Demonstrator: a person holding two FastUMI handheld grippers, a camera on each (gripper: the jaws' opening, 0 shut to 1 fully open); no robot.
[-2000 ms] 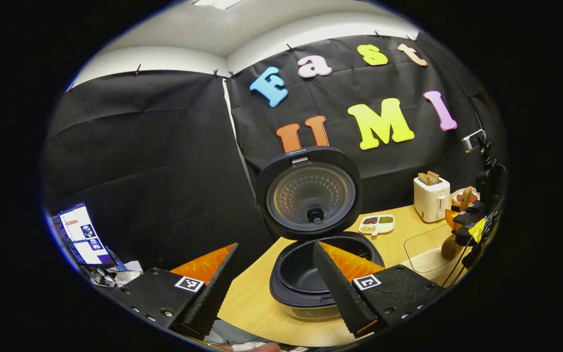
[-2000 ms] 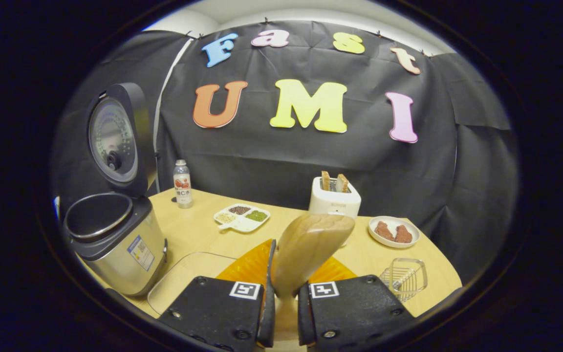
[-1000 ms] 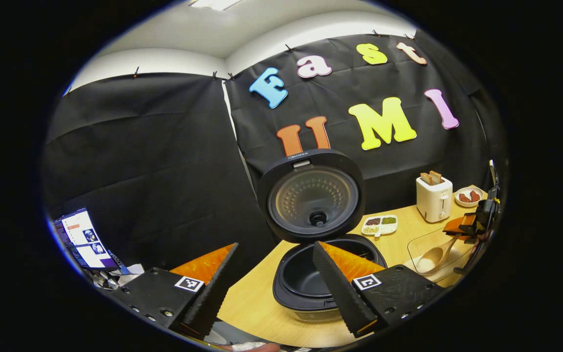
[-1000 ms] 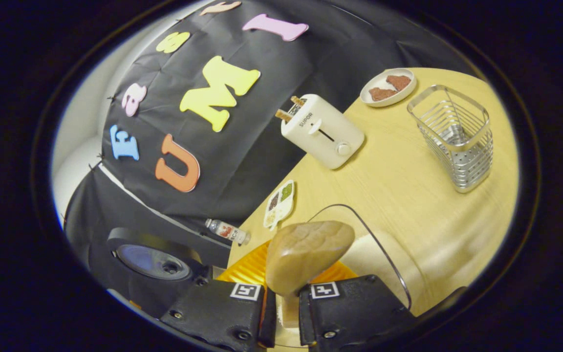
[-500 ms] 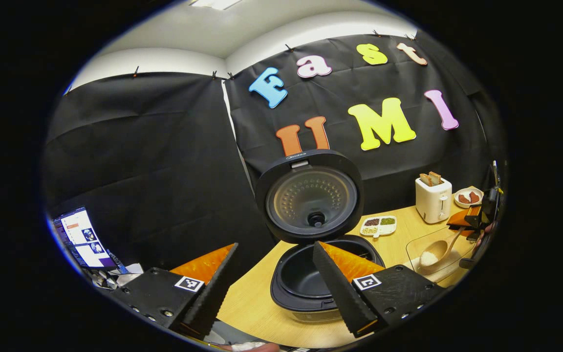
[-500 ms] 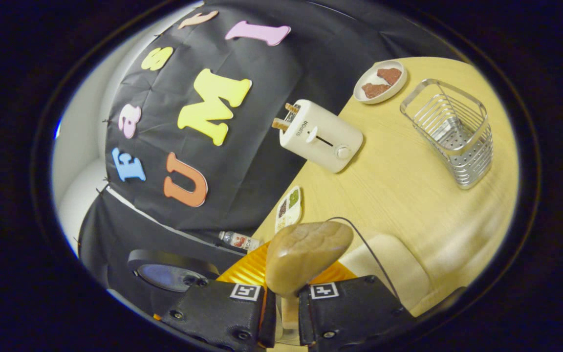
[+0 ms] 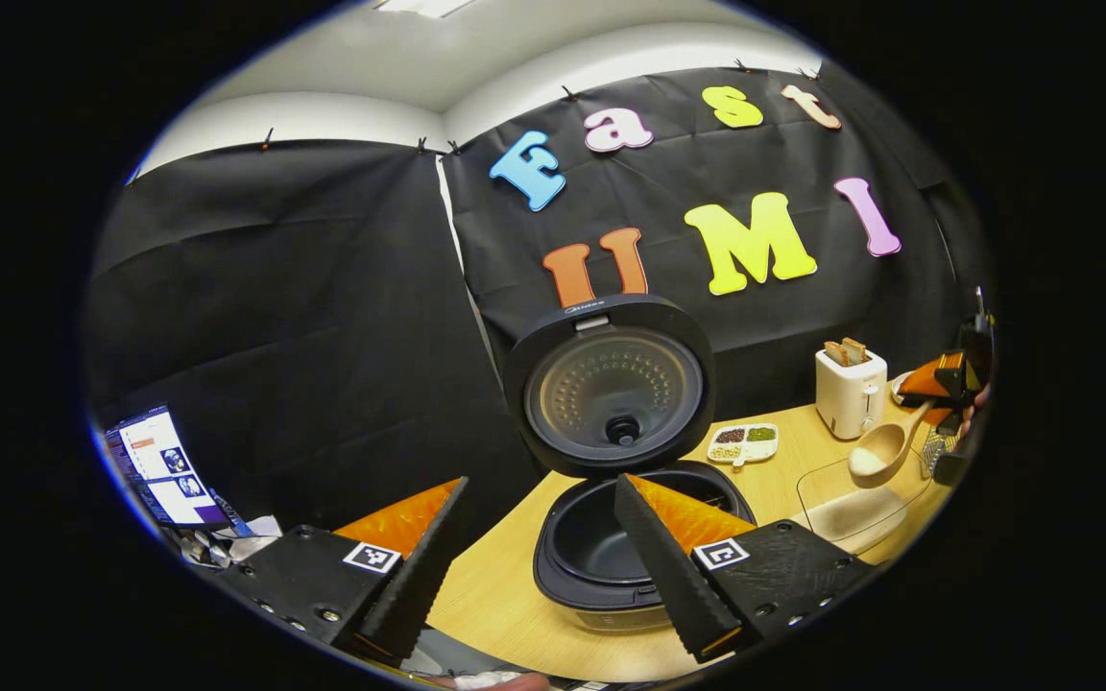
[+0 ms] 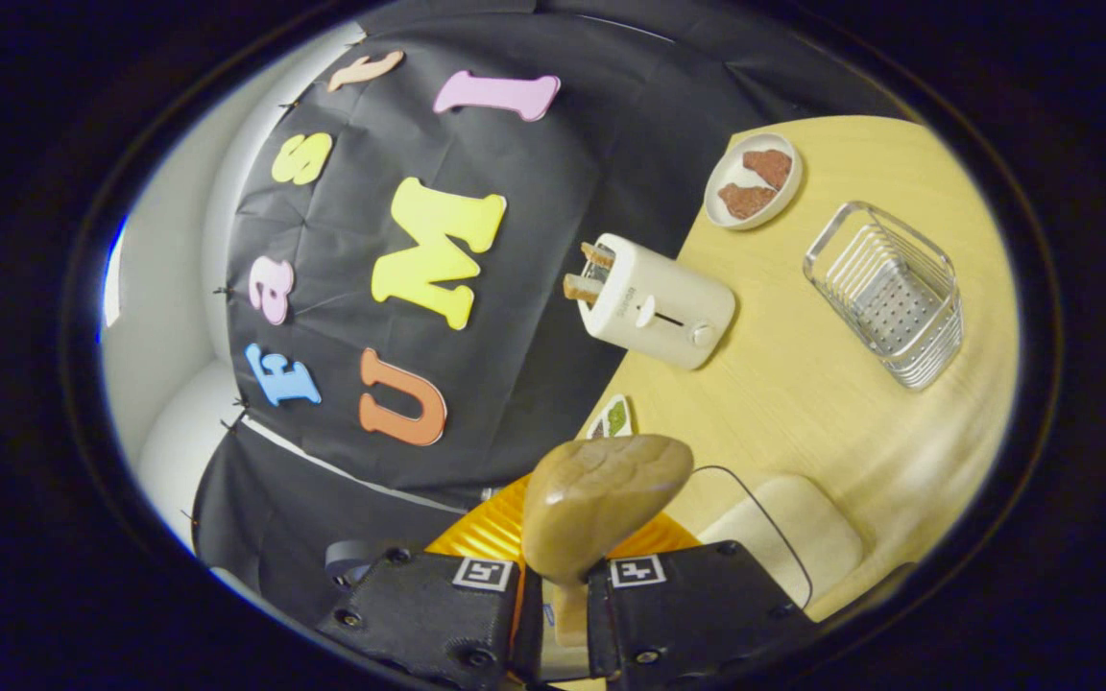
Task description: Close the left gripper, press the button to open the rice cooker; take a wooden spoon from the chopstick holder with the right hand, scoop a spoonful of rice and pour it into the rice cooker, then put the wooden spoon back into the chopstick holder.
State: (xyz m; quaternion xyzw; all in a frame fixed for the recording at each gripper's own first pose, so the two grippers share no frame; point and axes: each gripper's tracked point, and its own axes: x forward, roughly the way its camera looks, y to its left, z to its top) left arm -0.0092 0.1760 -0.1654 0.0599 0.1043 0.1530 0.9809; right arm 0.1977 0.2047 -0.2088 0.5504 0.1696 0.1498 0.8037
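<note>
Spoon's loaded, now it has to get over to the pot

Up close, the left gripper (image 7: 539, 537) idles with its jaws wide apart over the open rice cooker (image 7: 625, 552). The right gripper (image 8: 555, 614) clamps the wooden spoon (image 7: 881, 449) by its handle; there's rice in the bowl, hanging above the glass rice dish (image 7: 851, 499). Next, I'd guess: carry it level to the pot and tip. Farther back sit the snack tray (image 7: 743, 440), toaster (image 8: 657, 301) and empty chopstick holder (image 8: 889, 297), none in the way.

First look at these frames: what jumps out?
The rice cooker at centre table, its lid standing upright over the dark, bare pot. At far right, the right gripper holds a wooden spoon with rice in its bowl above a clear rice container. The left gripper hangs open near the cooker.
</note>
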